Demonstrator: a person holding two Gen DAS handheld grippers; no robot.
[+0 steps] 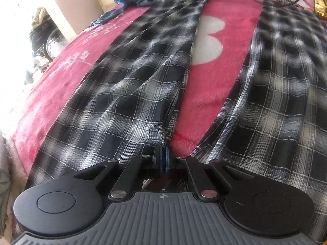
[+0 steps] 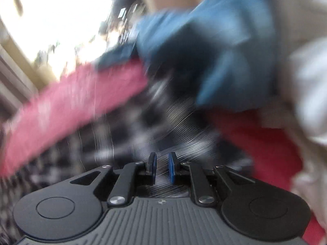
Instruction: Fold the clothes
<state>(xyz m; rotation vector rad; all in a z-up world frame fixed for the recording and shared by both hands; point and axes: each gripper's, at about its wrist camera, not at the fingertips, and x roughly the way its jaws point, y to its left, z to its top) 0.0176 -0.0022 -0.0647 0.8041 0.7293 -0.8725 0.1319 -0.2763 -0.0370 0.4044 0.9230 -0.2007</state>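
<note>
Two plaid trouser legs (image 1: 143,81), one pink blanket (image 1: 214,81), one blue garment (image 2: 214,51)

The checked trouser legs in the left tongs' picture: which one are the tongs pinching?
The left checked leg. Its inner hem runs straight down into the shut left tongs. The right checked leg lies apart across a strip of pink blanket.
</note>
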